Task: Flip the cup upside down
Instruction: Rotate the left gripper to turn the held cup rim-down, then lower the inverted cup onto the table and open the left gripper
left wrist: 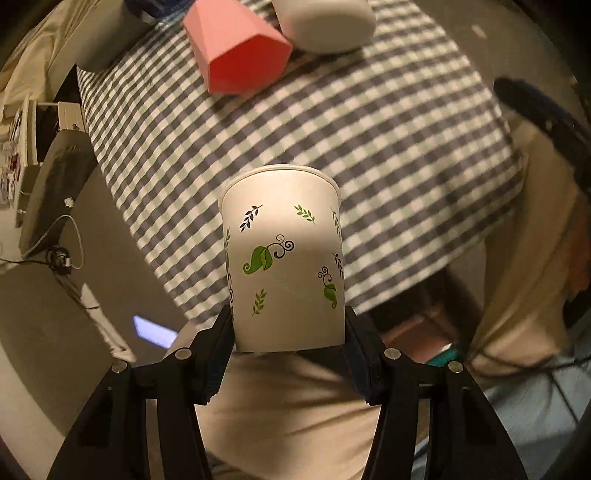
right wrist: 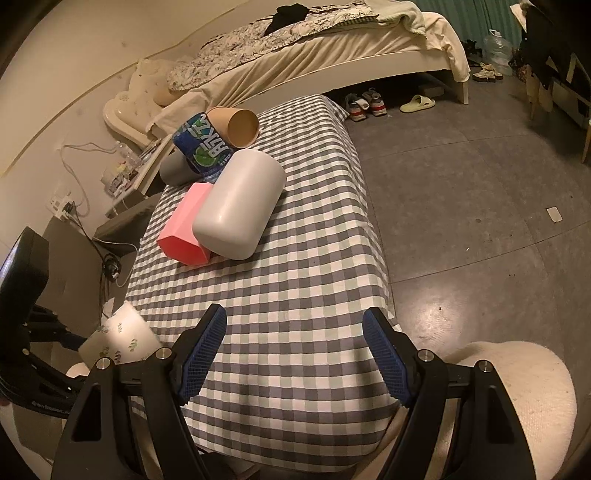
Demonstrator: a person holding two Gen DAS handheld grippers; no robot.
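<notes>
The paper cup (left wrist: 282,258), smooth white stock printed with green leaves and dark curls, sits clamped between my left gripper (left wrist: 288,332) fingers, its rolled rim pointing away from me above the near edge of the gingham tablecloth (left wrist: 369,147). My right gripper (right wrist: 293,354) gapes wide with nothing between its ribbed blue pads (right wrist: 384,354). Farther along the cloth lie a faceted pink cup (right wrist: 184,229), a rounded matte grey tumbler (right wrist: 240,206) touching it, a blue-labelled bottle (right wrist: 201,147) and a brown paper cup (right wrist: 236,125).

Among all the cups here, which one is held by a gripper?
The white paper cup with leaf prints, clamped in the left gripper. The pink cup and grey cup are on the table.
</notes>
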